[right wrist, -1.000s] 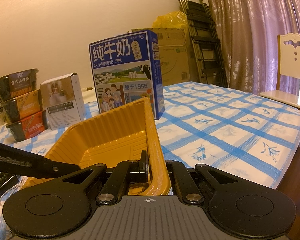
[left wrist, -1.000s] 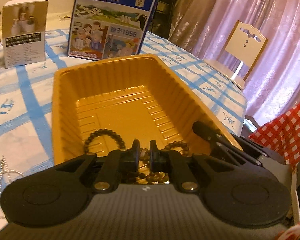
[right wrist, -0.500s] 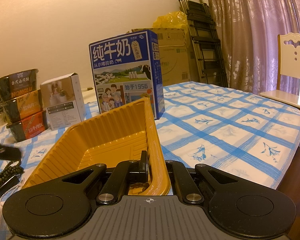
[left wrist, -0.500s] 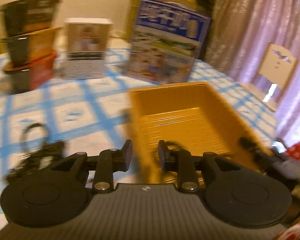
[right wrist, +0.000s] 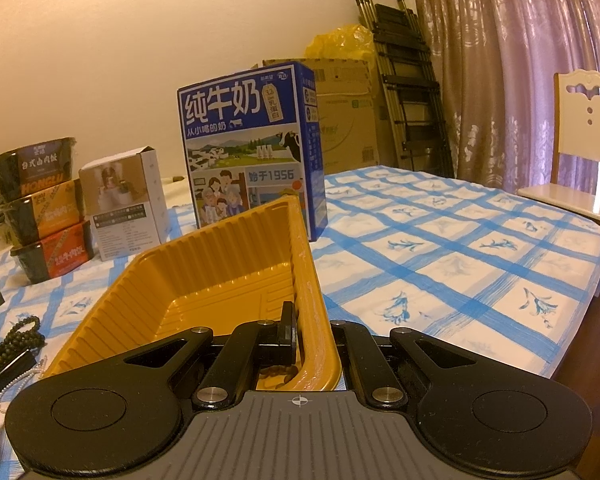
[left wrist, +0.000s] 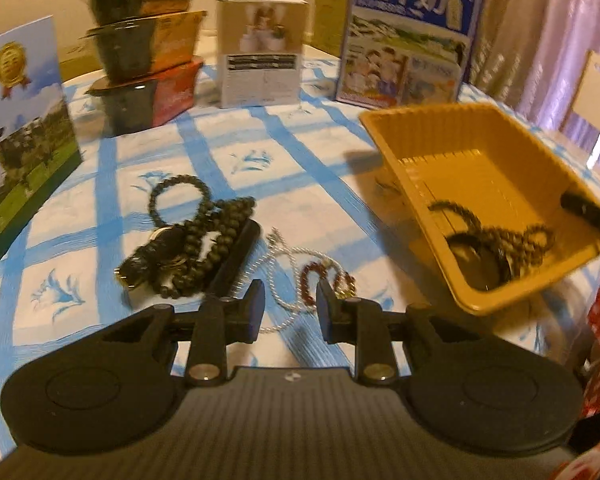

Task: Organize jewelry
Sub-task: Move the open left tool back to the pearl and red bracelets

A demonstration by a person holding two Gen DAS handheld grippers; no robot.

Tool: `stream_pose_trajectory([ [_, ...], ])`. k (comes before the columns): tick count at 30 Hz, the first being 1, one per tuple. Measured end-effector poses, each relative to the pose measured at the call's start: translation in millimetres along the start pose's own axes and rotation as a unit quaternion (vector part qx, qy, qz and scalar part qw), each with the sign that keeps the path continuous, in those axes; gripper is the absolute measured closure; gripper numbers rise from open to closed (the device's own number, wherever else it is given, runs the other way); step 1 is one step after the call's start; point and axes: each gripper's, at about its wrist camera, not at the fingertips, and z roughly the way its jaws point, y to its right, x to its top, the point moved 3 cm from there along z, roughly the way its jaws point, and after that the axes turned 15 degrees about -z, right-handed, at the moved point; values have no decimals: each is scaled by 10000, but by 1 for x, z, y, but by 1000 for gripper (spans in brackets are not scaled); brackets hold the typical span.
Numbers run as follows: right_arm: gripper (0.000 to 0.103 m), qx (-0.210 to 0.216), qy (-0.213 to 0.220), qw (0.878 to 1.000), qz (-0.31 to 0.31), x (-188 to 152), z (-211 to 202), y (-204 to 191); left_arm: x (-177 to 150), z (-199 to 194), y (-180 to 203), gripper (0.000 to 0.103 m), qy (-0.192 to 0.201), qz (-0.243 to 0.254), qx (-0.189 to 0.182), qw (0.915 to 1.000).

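An orange plastic tray (left wrist: 404, 140) sits at the right of the table with dark bead bracelets (left wrist: 496, 236) in it. My right gripper (right wrist: 312, 336) is shut on the tray's near rim (right wrist: 316, 320); one of its fingers (left wrist: 588, 212) shows over the tray in the left wrist view. My left gripper (left wrist: 290, 308) is open and empty, just above the cloth. Ahead of it lie a red bead bracelet (left wrist: 324, 276), a white pearl strand (left wrist: 276, 276) and a pile of dark bead bracelets (left wrist: 192, 240).
A blue milk carton (right wrist: 252, 152), a small white box (right wrist: 124, 204), stacked instant-food bowls (right wrist: 40, 208) and a picture card (left wrist: 20, 128) stand on the blue-checked tablecloth (right wrist: 460, 248). A white chair (right wrist: 580, 160), ladder and curtain are at the right.
My left gripper has left the tray, opened, and swung left to the jewelry pile on the cloth. The dark bracelets stay in the tray. The right gripper has not moved.
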Motion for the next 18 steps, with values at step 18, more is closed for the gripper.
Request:
stream_pose_trajectory([
  [18,99,13,-21,10000,18,-1,0,1,-11,23,34,79,-128,1209,-150,9925],
])
